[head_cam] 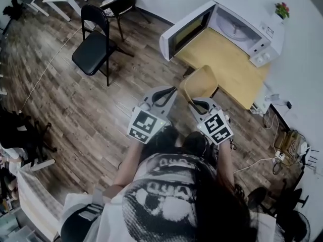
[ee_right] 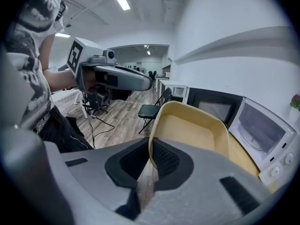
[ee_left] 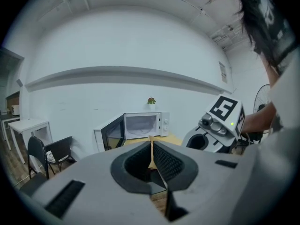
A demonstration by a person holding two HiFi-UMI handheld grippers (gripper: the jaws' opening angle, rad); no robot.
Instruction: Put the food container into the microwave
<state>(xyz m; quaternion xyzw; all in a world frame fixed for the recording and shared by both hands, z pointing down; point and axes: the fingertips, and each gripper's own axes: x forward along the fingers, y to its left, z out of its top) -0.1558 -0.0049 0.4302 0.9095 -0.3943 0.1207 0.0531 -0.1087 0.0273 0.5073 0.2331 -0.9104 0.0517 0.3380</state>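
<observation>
Between both grippers, short of the table (head_cam: 229, 72), I'm holding the food container (head_cam: 201, 82): L gripper (head_cam: 172, 92) pinched shut on its left edge, R gripper (head_cam: 195, 103) clamped on near rim. Microwave (head_cam: 229, 26) ahead, door (head_cam: 185, 30) open.

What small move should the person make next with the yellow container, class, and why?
Probably carry the food container forward toward the microwave. The left gripper and the right gripper are each shut on its rim, so it is held. It hangs short of the table, and the microwave door stands open, the cavity apparently empty.
</observation>
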